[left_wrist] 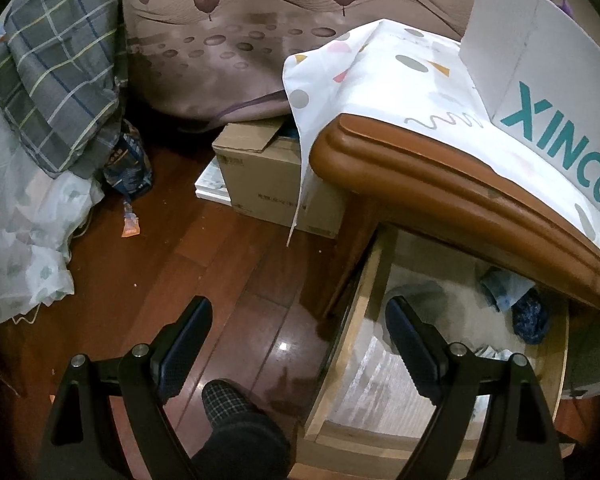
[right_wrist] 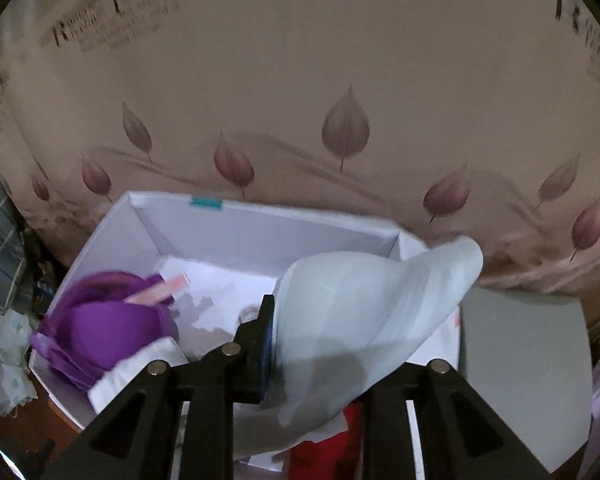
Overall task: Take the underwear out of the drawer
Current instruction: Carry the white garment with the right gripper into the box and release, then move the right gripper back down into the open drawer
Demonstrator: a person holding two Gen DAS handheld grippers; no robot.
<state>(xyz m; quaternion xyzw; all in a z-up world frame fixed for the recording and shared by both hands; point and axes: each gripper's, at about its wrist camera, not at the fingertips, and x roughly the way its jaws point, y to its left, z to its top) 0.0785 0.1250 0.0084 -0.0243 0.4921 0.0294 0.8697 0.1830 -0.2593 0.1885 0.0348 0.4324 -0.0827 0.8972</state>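
The back of the open drawer [left_wrist: 452, 320] lies under the worktop [left_wrist: 440, 176], so the bluish garments [left_wrist: 516, 300] there show only in part and are too dim to tell apart. Over at the white box [right_wrist: 260, 232], the pale cloth [right_wrist: 364, 312] drapes over the right tongs [right_wrist: 300, 344] and hides one finger, so the grip cannot be made out. The purple bra [right_wrist: 104, 332] is smeared by blur, and the red item [right_wrist: 328, 444] is cut off at the bottom edge.

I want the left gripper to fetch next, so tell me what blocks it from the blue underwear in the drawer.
Nothing visible lies between the open left gripper and the blue underwear. The drawer stands open, but the underwear sits at its back, partly under the overhanging wooden top.
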